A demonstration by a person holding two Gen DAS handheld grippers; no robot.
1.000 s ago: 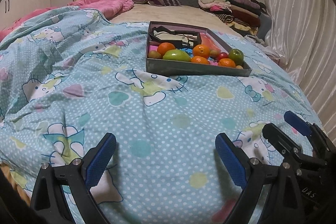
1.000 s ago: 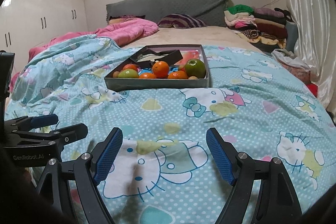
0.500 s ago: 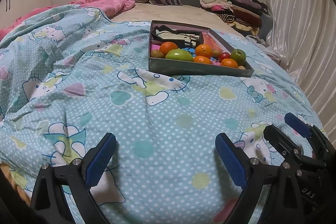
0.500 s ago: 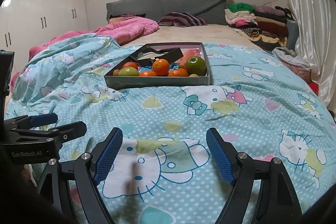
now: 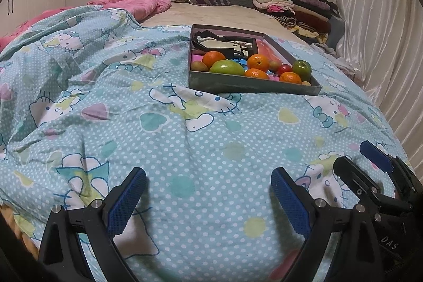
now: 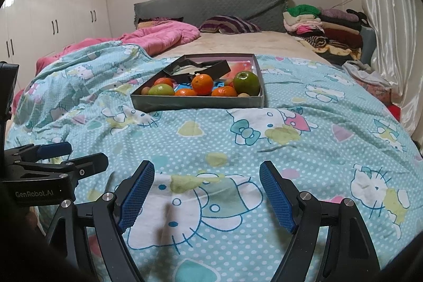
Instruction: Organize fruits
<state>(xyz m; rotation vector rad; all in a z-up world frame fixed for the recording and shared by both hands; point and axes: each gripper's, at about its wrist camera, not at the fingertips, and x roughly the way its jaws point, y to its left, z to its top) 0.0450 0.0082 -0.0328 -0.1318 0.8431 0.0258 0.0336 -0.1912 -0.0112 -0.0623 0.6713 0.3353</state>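
A grey shallow box [image 5: 251,87] lies on the bed well ahead of both grippers; it also shows in the right wrist view [image 6: 195,103]. It holds several oranges [image 5: 258,62], a green mango [image 5: 227,67], a green apple [image 6: 246,83], a small red fruit [image 5: 285,68] and a black divider insert [image 6: 197,68]. My left gripper [image 5: 208,200] is open and empty, low over the quilt. My right gripper [image 6: 207,196] is open and empty, beside the left one [image 6: 53,157].
The blue cartoon-print quilt [image 5: 158,123] covers the bed. A pink blanket [image 6: 164,36] and striped pillow [image 6: 230,24] lie by the grey headboard. Folded clothes [image 6: 325,28] are stacked at the far right. A white curtain [image 5: 383,31] hangs along the right side.
Both views have crept slightly closer to the box and tilted a little. Both grippers stay open and empty.
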